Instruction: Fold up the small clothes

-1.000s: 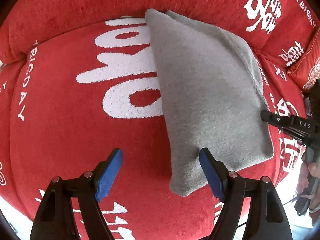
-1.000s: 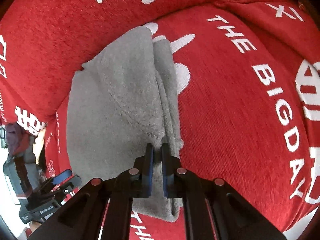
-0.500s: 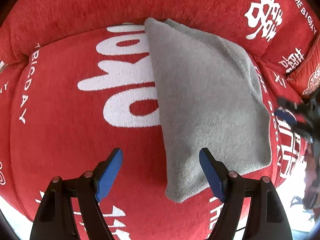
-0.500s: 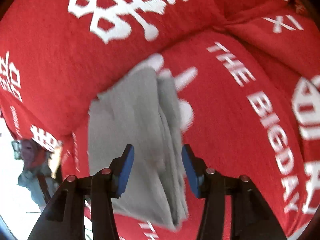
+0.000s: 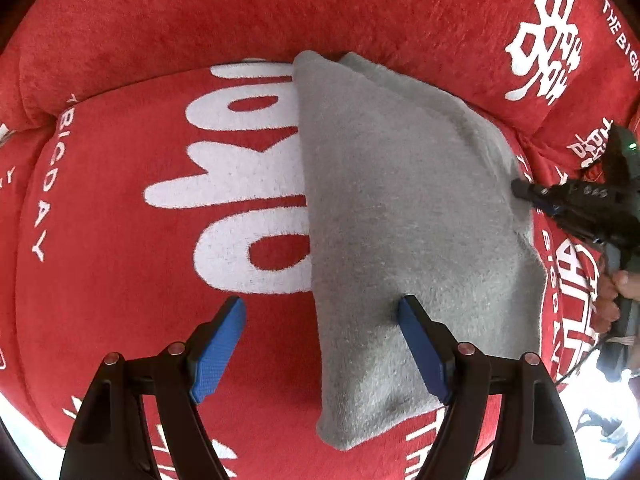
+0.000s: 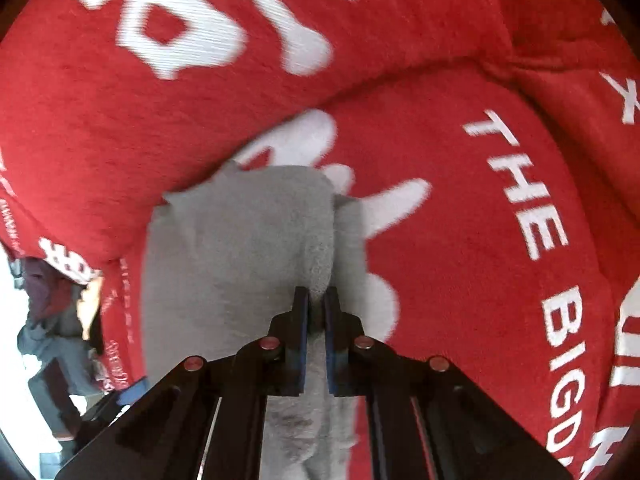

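Surface: a red sofa seat cushion (image 5: 120,280) with large white lettering, backed by a red back cushion (image 5: 280,12) of the same fabric.
Garment: a small grey cloth (image 5: 400,220), folded into a long, roughly rectangular pad, lies on the seat cushion with its far end against the back cushion; in the left wrist view it sits right of centre and runs from the back cushion toward the camera.
Garment, right wrist view: the grey cloth (image 6: 240,260) shows stacked layers along its right edge, where a thick fold rises between the fingers.
Left hand-held gripper (image 5: 320,348): fingers spread wide apart, holding nothing; the left blue pad (image 5: 218,348) is over bare red cushion, the right blue pad (image 5: 422,348) over the cloth's near half, so the cloth's left edge lies between them. Whether the right pad touches the cloth cannot be told.
Right hand-held gripper (image 6: 316,300): fingers drawn close together and clamped on the folded edge of the cloth, a narrow strip of grey fabric showing between them.
Right hand-held gripper, left wrist view: the tool (image 5: 528,194) reaches in from the right and meets the cloth's right edge, held by a person's hand (image 5: 618,292) at the frame edge.
Image quality: the right wrist view appears motion-blurred, especially the white lettering.
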Motion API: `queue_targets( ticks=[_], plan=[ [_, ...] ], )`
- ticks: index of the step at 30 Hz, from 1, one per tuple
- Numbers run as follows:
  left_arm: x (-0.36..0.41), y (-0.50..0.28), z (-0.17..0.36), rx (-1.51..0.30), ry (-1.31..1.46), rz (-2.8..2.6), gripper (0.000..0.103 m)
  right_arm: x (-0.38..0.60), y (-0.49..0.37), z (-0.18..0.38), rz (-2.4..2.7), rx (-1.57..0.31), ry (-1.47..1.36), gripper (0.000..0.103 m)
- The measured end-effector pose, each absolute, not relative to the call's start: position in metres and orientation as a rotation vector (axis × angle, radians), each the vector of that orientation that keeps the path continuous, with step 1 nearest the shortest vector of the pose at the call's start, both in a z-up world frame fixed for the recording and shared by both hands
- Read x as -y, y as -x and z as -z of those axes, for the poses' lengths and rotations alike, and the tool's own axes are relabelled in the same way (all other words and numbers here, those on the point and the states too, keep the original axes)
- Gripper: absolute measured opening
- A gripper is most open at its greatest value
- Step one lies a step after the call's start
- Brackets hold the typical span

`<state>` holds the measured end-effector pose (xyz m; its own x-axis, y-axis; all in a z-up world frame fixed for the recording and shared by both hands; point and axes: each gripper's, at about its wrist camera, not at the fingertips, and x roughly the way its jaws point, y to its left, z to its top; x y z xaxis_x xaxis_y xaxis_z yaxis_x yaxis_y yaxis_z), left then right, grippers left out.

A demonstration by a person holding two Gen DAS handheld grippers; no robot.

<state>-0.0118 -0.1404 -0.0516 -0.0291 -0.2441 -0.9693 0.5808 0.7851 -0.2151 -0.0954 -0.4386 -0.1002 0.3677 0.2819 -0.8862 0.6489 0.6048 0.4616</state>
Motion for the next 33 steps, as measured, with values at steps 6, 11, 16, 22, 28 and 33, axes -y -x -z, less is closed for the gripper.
queue_targets(
  ticks=[6,11,16,22,28,33],
  plan=[
    [0.142,0.015,0.050,-1.460,-0.298,0.671,0.079,0.439,0.113,0.095,0.339,-1.196,-0.987,0.008],
    [0.141,0.012,0.050,-1.464,-0.296,0.669,0.079,0.439,0.137,0.081,0.339,-1.212,-0.989,0.008],
    [0.140,0.013,0.049,-1.463,-0.298,0.669,0.079,0.438,0.156,0.078,0.351,-1.204,-1.039,0.009],
    [0.141,0.012,0.050,-1.469,-0.303,0.673,0.079,0.429,0.164,0.083,0.349,-1.223,-1.058,0.009],
    [0.140,0.003,0.049,-1.498,-0.254,0.725,0.096,0.433,0.158,0.083,0.291,-1.186,-1.087,0.066],
    [0.140,-0.019,0.050,-1.494,-0.162,0.802,0.102,0.444,0.136,0.087,0.165,-1.134,-1.117,0.076]
  ],
)
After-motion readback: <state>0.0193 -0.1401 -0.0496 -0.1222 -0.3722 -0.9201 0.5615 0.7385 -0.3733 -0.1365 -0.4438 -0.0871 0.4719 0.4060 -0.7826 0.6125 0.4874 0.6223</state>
